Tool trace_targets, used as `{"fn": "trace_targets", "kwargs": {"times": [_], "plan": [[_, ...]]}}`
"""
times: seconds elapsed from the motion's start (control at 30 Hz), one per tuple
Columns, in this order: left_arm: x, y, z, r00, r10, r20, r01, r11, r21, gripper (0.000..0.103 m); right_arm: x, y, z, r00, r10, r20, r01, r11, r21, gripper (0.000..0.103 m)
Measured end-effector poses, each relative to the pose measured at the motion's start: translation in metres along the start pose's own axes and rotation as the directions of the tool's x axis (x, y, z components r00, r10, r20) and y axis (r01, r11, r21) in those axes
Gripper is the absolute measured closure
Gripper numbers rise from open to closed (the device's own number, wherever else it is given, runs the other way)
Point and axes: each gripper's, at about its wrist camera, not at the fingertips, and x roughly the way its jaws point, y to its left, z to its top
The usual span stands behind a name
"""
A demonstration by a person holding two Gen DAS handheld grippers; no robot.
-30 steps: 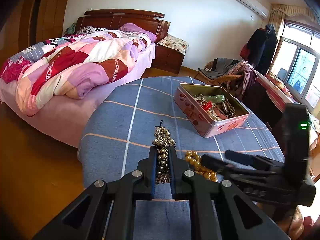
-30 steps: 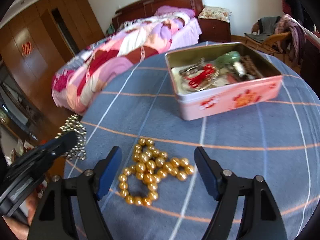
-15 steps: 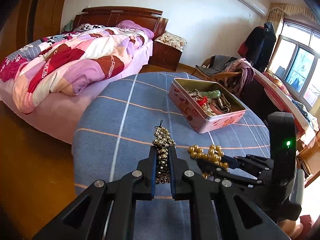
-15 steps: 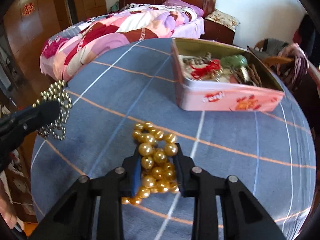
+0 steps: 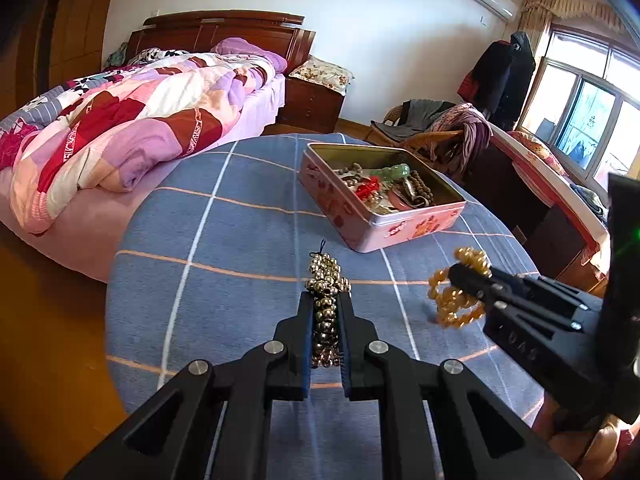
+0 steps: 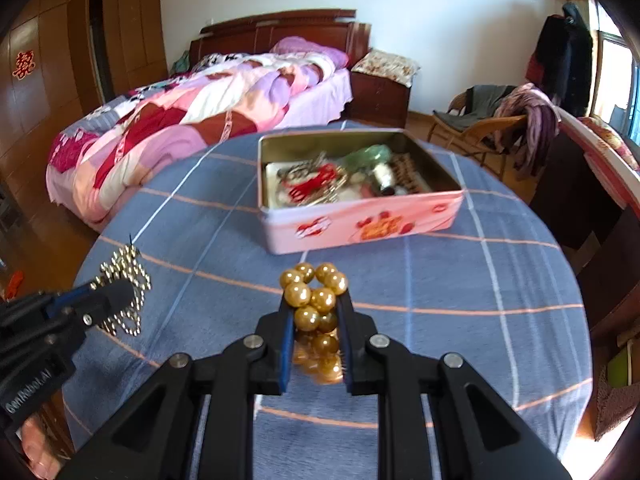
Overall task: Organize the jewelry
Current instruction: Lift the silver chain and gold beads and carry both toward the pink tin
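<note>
A pink tin box (image 5: 416,227) (image 6: 360,225) holding several pieces of jewelry stands open on the blue checked tablecloth (image 5: 240,260). My left gripper (image 5: 325,300) is shut on a bunch of small brass-coloured beads (image 5: 326,276), which hangs above the cloth. The same bunch (image 6: 128,264) shows at the left of the right wrist view. My right gripper (image 6: 314,304) has a gold bead bracelet (image 6: 316,284) between its pads. Its jaws are closing on it, and the bracelet (image 5: 452,308) hangs clear of the cloth, short of the tin.
The round table's edge curves close on the left and front, with wooden floor (image 5: 48,340) below. A bed with a patchwork quilt (image 5: 140,120) lies beyond on the left. A wicker chair draped with clothes (image 6: 500,120) stands behind the tin on the right.
My right gripper went from wide open around the gold bracelet on the cloth to closed on it, then lifted it toward the tin. My left gripper kept its hold on the small beads.
</note>
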Motion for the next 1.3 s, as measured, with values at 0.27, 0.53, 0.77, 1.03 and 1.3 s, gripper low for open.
{"fn": "trace_targets", "kwargs": {"times": [0.27,0.53,0.77,1.03,1.3], "plan": [[0.0,-0.015,0.002,1.0,-0.029,0.007,0.029,1.0,0.012,0.093,-0.012,-0.012,0.001,0.999,-0.021,0.037,0.02,0.999,0.035,0.081],[0.002,-0.037,0.002,0.999,-0.053,0.003,0.053,0.997,0.054,0.093,-0.025,-0.024,-0.002,0.997,-0.048,0.063,0.045,0.997,0.058,0.081],[0.004,-0.047,0.003,0.999,-0.047,0.002,0.047,0.996,0.071,0.093,-0.032,-0.034,-0.002,0.995,-0.064,0.08,0.057,0.995,0.084,0.081],[0.007,-0.056,0.007,1.0,-0.024,0.0,0.024,0.995,0.1,0.093,-0.037,-0.043,-0.004,0.993,-0.08,0.089,0.07,0.991,0.113,0.081],[0.008,-0.058,0.007,1.0,-0.022,-0.001,0.022,0.994,0.104,0.093,-0.041,-0.051,-0.005,0.991,-0.09,0.095,0.077,0.989,0.13,0.081]]}}
